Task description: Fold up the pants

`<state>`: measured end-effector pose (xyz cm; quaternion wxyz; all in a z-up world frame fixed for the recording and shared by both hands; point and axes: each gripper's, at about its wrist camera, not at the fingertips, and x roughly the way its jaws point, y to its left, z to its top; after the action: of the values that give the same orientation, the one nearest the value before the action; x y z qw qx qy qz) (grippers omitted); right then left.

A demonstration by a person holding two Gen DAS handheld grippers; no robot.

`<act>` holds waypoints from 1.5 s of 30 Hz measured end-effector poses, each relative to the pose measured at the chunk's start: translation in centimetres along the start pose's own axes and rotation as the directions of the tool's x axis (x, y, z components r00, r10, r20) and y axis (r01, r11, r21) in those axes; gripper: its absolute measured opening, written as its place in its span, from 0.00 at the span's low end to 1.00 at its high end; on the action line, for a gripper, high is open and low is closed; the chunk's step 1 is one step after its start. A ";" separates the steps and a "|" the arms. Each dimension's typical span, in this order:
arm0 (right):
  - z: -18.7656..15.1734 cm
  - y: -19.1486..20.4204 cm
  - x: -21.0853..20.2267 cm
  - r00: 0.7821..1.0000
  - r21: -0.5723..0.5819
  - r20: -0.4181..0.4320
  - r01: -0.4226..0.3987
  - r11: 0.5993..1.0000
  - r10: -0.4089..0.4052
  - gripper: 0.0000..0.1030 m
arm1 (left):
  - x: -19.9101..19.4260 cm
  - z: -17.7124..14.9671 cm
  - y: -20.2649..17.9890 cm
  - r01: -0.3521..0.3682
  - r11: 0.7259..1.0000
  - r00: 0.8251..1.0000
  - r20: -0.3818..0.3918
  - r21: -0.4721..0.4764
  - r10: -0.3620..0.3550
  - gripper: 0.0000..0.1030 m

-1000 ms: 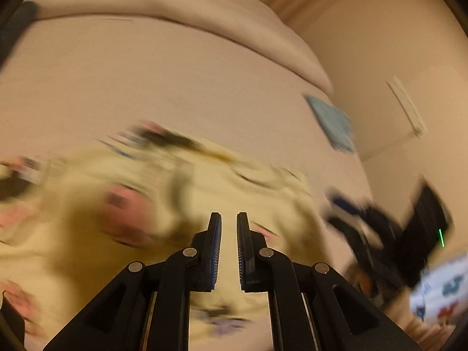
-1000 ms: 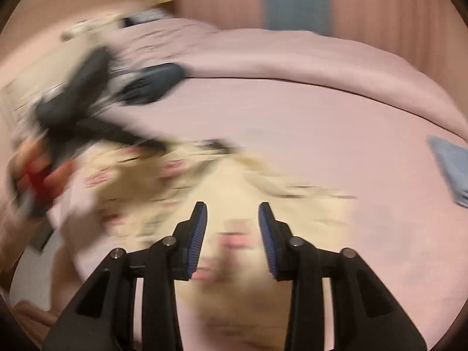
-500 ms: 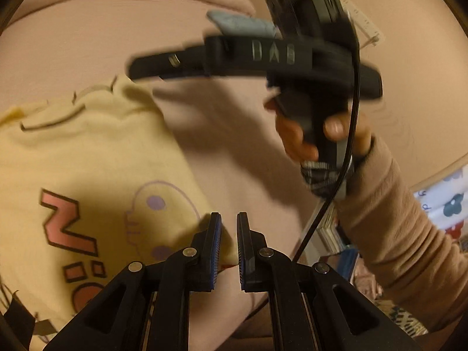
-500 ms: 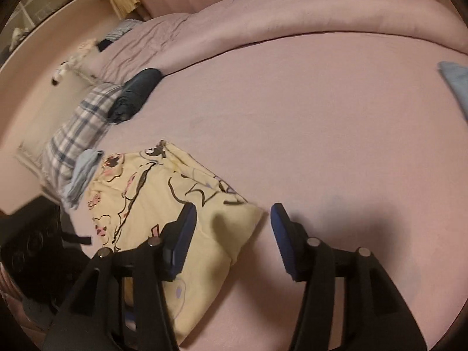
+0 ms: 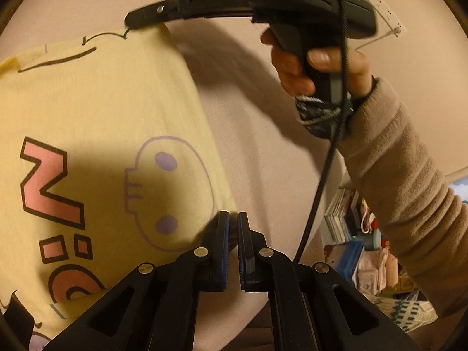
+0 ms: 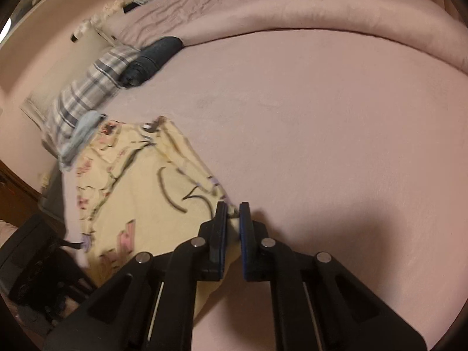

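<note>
The bed filled most of the right wrist view, its pink sheet bare but for a rolled duvet along the far edge and a plaid pillow and dark bundle at the left. The pants, yellow with cartoon print, lay near the bed's left edge, apparently already folded at least once into a rough rectangle.

The right tool had its fingers pinched on the near right corner of the pants, yellow cloth showing between the pads. The left tool had its fingers nearly together at another corner of the pants; whether cloth sat between them could not be told, since the hem seemed to end just beside the left finger.

To do this step well, both corners probably needed a firm bite through all layers, then an even lift so the edge stayed straight when carried over.

Only the left wrist view showed the right hand gripping its handle, the cable, and clutter beyond the bed. Only the right wrist view showed the pants' whole outline and the open sheet.
</note>
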<state>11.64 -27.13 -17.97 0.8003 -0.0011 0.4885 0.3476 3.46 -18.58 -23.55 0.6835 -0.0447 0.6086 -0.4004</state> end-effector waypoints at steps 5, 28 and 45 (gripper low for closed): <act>0.2 -4.5 -1.3 0.996 0.145 0.073 0.049 0.988 -0.060 0.04 | 0.1 -0.2 0.5 0.028 0.999 1.000 0.004 -0.029 -0.028 0.05; -3.2 3.0 -9.3 0.970 0.192 0.133 0.176 0.965 -0.203 0.49 | -13.6 -1.5 7.2 -0.063 0.995 0.954 0.289 -0.077 0.083 0.33; -3.1 11.2 -4.6 0.974 -0.036 -0.010 0.227 0.973 -0.228 0.60 | -23.8 -10.2 15.4 -0.041 0.944 0.824 0.522 -0.328 0.218 0.56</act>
<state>1.70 -22.23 -12.18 0.8313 -0.0734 0.4847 0.2620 3.69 10.45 -15.68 0.8405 -0.2203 0.4412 -0.2244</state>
